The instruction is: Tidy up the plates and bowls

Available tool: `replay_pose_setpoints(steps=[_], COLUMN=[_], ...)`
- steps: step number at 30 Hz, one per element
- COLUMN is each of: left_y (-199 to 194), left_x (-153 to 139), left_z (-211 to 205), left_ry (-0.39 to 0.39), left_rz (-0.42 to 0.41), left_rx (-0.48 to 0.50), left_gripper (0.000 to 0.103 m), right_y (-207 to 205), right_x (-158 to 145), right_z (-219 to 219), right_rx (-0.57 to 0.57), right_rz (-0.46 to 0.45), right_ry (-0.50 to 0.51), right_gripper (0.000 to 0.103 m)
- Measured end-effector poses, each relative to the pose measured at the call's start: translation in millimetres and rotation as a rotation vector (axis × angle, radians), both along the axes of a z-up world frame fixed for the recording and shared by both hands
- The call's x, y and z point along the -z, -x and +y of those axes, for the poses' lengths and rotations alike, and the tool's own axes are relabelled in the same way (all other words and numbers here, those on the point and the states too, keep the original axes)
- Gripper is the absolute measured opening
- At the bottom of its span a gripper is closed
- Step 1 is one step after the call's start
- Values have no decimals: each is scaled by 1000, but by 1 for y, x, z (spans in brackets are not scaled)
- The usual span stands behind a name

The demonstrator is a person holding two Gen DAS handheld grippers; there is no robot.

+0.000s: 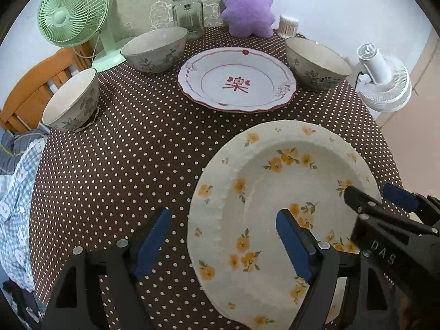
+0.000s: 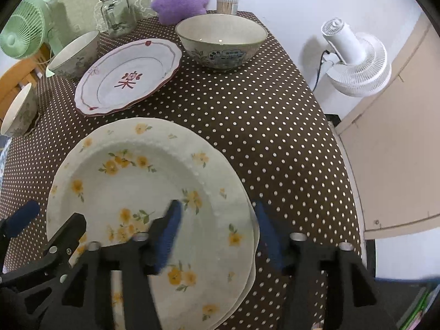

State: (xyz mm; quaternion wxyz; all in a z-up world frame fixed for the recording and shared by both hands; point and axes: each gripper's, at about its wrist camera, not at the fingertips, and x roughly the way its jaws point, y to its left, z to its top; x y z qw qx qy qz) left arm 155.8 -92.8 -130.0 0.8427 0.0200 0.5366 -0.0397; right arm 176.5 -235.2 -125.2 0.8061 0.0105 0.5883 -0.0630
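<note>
Brown polka-dot cloth is covering the desk [image 1: 132,143], and on it we are counting three bowls and two kinds of plate. The yellow-flowered plate [image 1: 275,181] is lying nearest us — in the right wrist view a second rim is peeking out beneath its right edge, so it is sitting on a stack. The red-trimmed plate [image 1: 236,79] is resting farther back, between the middle bowl [image 1: 154,49] and the right bowl [image 1: 316,63]; the left bowl [image 1: 74,101] is standing near the desk's left edge.

We are holding the left claw [image 1: 222,244] wide, straddling the flowered plate's left rim without pressing it. The right claw [image 2: 217,236] is spread too, astride the right rim, gripping nothing.

Behind are crowding a green fan [image 1: 71,13], a glass jar [image 1: 188,13], a purple plush [image 1: 247,5] and a tub of cotton swabs [image 1: 288,24] — a white fan [image 1: 382,79] is standing off the desk to the right.
</note>
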Motion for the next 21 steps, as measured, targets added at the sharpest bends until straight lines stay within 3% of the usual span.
replay_pose_setpoints(steps=[2,14,21], left_y=[2,-4,-22], left_x=[-4,-38,-48], left_z=[6,63,84], left_ry=[9,71,64], left_rz=[-8,-80,-128], left_rx=[18,86,141], left_gripper=[86,90,90], right_y=[4,10,1], right_x=[-6,-50,-70], right_z=[4,47,78], right_rx=[10,78,91], right_rz=[-23,-146,-240], right_ry=[23,6,3], right_gripper=[75,75,75])
